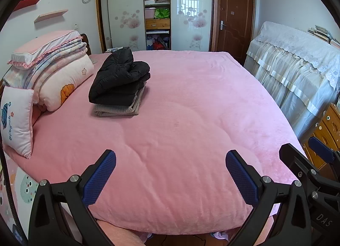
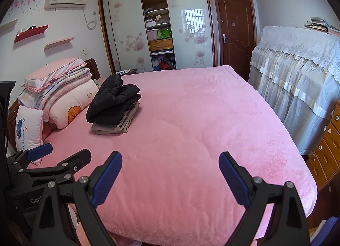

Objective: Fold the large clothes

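Hovering spread-fingered, both grippers [image 1: 171, 173] [image 2: 170, 177] face the pink bed's [image 1: 191, 118] near edge.

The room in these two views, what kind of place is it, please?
A home bedroom, most likely: a large bed under a pink cover, a stack of folded quilts at its head, and a sliding-door wardrobe standing open behind it.

Few words can be read. In the left wrist view, white letters "DAS" stand on the black body of the right gripper [image 1: 302, 150] at the lower right edge. In the right wrist view, white letters "Gen" show on the black body of the left gripper [image 2: 61, 152], cut off after that. A small white pillow [image 1: 16, 121] bears blue cursive script, too small to read surely.
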{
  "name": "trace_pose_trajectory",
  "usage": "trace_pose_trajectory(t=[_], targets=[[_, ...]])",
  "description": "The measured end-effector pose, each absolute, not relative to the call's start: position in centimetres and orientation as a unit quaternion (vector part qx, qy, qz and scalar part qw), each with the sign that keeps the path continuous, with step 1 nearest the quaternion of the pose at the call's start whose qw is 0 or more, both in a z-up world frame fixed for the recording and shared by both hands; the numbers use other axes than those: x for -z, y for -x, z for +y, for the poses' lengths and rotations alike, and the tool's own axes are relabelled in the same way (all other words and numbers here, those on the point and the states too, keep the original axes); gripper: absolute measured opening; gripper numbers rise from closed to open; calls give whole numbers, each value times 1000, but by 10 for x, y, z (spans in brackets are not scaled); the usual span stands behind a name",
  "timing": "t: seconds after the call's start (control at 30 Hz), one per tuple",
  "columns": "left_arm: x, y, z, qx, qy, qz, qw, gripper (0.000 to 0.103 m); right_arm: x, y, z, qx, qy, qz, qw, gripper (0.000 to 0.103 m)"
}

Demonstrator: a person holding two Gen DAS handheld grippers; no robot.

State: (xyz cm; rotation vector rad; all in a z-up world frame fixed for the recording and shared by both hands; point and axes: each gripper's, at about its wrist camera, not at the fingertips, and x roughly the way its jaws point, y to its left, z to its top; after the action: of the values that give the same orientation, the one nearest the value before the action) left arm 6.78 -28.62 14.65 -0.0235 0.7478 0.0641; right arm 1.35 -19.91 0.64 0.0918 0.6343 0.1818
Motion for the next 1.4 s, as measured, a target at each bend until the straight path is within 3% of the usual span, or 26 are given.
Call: trace_pose_trajectory(t=[1.4], targets=[[-144, -68, -283, -31, 14, 365, 930, 102, -5, -15, -198, -86, -43, 312, 945, 93]])
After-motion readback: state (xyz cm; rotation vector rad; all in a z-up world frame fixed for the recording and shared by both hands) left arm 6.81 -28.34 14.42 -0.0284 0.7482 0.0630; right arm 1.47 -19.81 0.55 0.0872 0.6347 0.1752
